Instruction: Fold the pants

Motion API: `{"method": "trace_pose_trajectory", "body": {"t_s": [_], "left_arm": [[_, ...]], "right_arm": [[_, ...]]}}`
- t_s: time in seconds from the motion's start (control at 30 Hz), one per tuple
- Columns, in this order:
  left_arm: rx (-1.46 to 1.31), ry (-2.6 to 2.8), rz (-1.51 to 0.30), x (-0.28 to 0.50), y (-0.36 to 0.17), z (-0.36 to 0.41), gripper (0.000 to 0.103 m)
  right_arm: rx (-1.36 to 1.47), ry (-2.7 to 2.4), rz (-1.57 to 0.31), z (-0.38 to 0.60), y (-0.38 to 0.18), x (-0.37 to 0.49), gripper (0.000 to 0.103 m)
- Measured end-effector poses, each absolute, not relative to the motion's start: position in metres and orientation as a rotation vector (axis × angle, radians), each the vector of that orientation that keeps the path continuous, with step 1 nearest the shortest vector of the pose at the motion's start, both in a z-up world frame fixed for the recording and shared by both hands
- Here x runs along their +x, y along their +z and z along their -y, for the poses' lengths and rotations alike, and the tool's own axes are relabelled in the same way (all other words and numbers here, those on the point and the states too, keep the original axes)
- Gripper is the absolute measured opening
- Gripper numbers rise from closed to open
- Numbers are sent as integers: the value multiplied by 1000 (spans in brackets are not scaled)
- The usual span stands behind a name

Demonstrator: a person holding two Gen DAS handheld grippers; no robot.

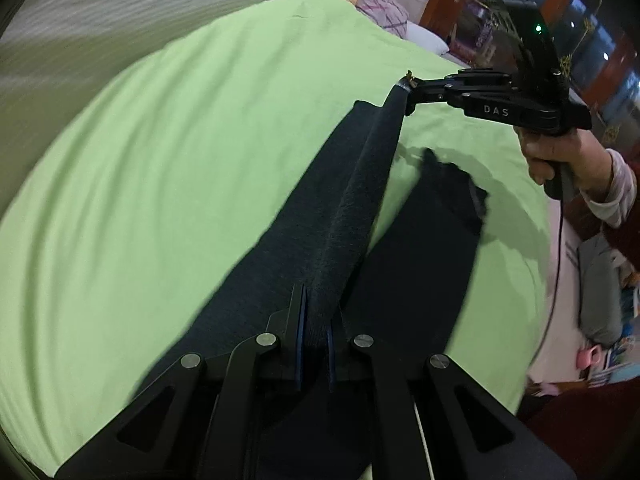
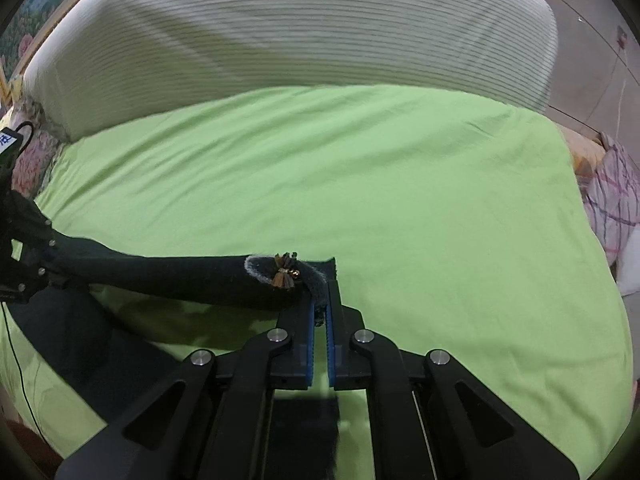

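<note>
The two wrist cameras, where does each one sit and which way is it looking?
Left wrist: sits on the left gripper, looks down its fingers along the dark pants on the green sheet; shows the right gripper and the hand holding it.
Right wrist: sits on the right gripper, faces the striped bolster; left gripper at the left edge.
Shared: pants, sheet.

Dark pants [image 1: 344, 216] taut between left gripper [image 1: 316, 320] and right gripper [image 1: 406, 90], above green sheet [image 1: 180, 160]
</note>
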State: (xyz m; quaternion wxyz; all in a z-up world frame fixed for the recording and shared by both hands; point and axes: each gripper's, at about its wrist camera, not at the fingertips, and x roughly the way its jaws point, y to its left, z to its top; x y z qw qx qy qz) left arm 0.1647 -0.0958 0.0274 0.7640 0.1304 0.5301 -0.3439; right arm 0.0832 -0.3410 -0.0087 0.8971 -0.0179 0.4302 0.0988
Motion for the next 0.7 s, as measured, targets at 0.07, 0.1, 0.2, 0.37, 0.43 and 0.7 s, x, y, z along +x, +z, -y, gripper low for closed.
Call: {"method": "trace_pose_trajectory", "body": {"t_s": [0.07,0.1,0.2,0.37,0.43,0.7], "left_arm": [[237,-751,-1159,144,25,107,7],[216,-750,-1164,137,25,109,7],[196,-745,-1164,119,24,112,7],[153,-718,-1172,95,19,111,7],[152,-714,-1168,89,19,112,7],[160,-644,-1189,77,-14,124,10]], "right_arm": [[-38,196,-910,347,-12,68,5],[-39,190,-917,349,-13,61,5],[-23,177,-929,355,-15,38,5],[-58,165,-950,351,-18,6,5],[-73,159,-956,349,-19,-3,5],[-101,116,-1026,352,-53,-9,5]]}}
